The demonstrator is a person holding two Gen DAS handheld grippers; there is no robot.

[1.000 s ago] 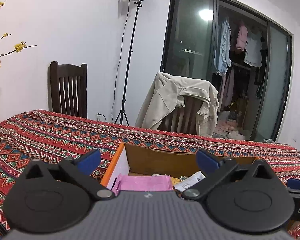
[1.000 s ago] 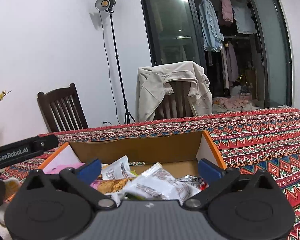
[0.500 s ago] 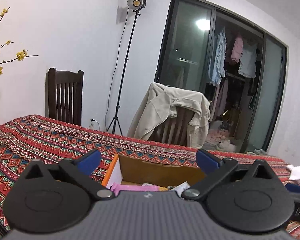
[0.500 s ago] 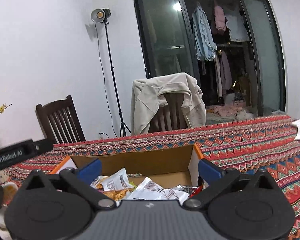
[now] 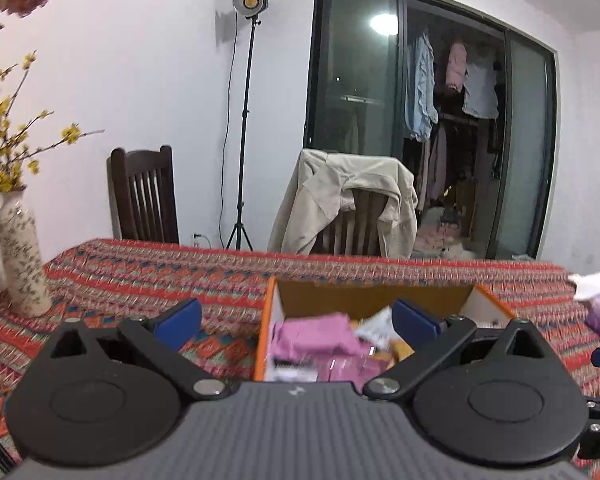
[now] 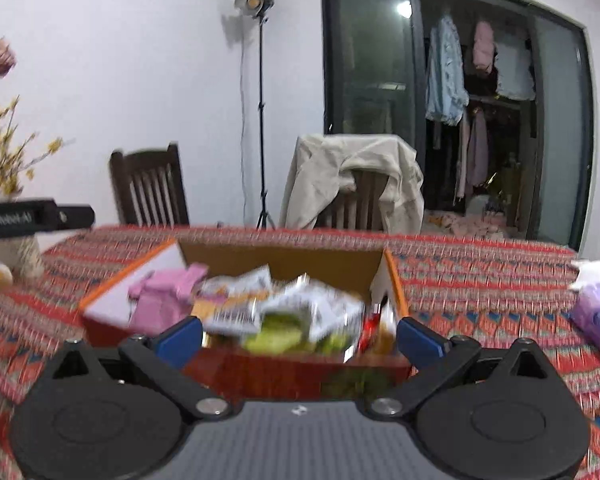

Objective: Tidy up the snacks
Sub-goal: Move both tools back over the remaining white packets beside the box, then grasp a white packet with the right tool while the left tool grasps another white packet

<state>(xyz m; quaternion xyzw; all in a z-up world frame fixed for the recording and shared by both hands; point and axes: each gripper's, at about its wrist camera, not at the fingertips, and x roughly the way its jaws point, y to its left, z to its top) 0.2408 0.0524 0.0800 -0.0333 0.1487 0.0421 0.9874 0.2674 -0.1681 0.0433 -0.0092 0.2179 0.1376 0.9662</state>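
Both grippers, left gripper (image 5: 296, 320) and right gripper (image 6: 298, 334), spread wide and holding nothing. Pulled back and up from the cardboard box (image 6: 280, 258) compared with a second ago, so more of the patterned tablecloth (image 5: 148, 276) shows and the whole box front fits in the right view. Looks like backing off after a drop, snacks basically sorted. Blurry, so rough count: one box mid-table, one pink packet (image 6: 160, 300) at its left end, several white and green packets (image 6: 296, 312) heaped beside it. Also two chairs, one vase (image 5: 20, 260), one purple tissue pack (image 6: 596, 316).

Black linkage arms, silver pivot screws, blue fingers (image 5: 180, 318), ribbed grey housing.
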